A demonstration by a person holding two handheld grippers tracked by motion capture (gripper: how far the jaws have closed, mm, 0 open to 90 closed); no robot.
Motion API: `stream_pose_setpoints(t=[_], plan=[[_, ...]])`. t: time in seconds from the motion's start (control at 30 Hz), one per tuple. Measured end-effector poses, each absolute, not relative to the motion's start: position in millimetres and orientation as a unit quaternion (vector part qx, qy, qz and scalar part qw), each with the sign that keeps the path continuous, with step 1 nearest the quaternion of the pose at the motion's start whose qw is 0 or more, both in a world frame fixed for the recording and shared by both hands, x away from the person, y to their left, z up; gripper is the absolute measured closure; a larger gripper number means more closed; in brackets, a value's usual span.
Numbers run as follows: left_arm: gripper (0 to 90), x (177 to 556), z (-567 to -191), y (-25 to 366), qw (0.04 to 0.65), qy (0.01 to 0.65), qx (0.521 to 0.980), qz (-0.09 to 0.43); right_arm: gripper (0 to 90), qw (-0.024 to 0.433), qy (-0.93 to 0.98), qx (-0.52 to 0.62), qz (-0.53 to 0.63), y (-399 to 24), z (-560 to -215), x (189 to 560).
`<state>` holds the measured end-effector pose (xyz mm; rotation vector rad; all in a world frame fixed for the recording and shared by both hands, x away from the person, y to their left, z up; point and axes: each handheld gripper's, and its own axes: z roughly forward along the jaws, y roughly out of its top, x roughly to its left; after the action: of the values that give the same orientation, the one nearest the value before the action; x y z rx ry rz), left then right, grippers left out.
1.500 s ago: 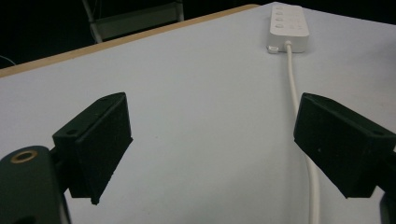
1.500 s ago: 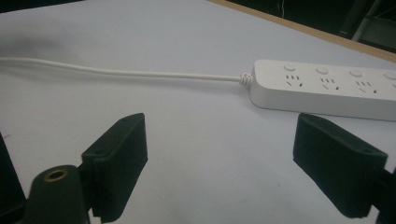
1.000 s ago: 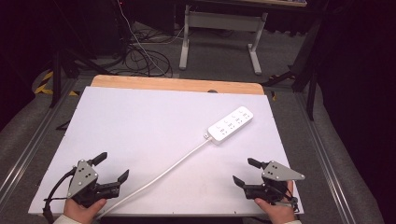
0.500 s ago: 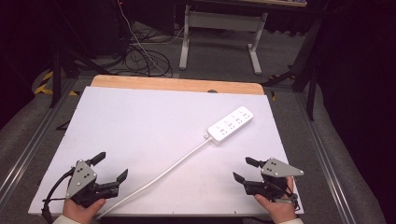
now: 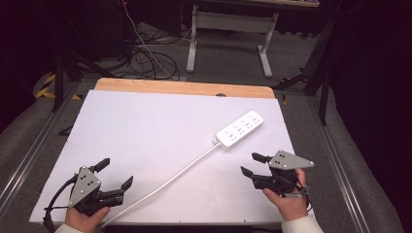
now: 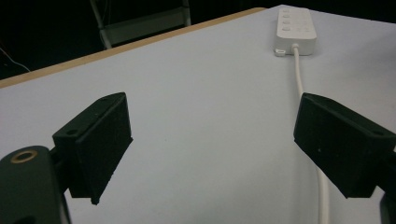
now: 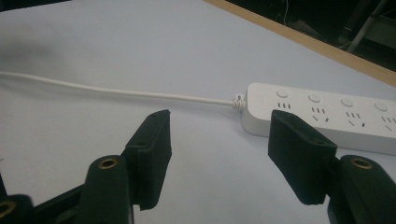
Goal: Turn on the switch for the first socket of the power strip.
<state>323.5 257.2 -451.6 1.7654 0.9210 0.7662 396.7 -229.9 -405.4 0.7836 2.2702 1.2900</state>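
1. Lying on the white counter (image 5: 145, 136) is a white power strip (image 5: 239, 130), turned at a slant, toward the far right side.
2. Its white cord (image 5: 170, 182) runs from the near end of the strip down to the front edge of the counter, close to the left tool.
3. The left tool (image 5: 115, 175) sits at the front left corner, held by a hand (image 5: 86, 219). Its jaws are wide apart and hold nothing.
4. In the left gripper view, the cord passes just beside the right-hand jaw, and the strip (image 6: 295, 25) is far ahead.
5. The right tool (image 5: 252, 165) sits at the front right, held by the other hand (image 5: 287, 204). Its jaws are wide apart too, with nothing between them.
6. In the right gripper view, the strip (image 7: 327, 114) lies near, just past the jaws, with four buttons in a row on top.
7. Behind the counter are a wooden edge (image 5: 184, 88), a dark floor and black cables (image 5: 145, 60).
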Motion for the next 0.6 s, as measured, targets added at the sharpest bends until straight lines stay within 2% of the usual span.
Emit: stream_pose_setpoints(t=[0.4,0.6], plan=[[12.0,323.8,-451.5,256.7,0.483,0.377,0.726,0.313,41.4,0.184,0.823,0.291,0.452,-221.5,-387.5,419.3],[12.1,324.2,-452.0,256.0,0.484,0.376,0.726,0.312,41.4,0.188,0.822,0.291,0.451,-217.5,-379.6,425.2]])
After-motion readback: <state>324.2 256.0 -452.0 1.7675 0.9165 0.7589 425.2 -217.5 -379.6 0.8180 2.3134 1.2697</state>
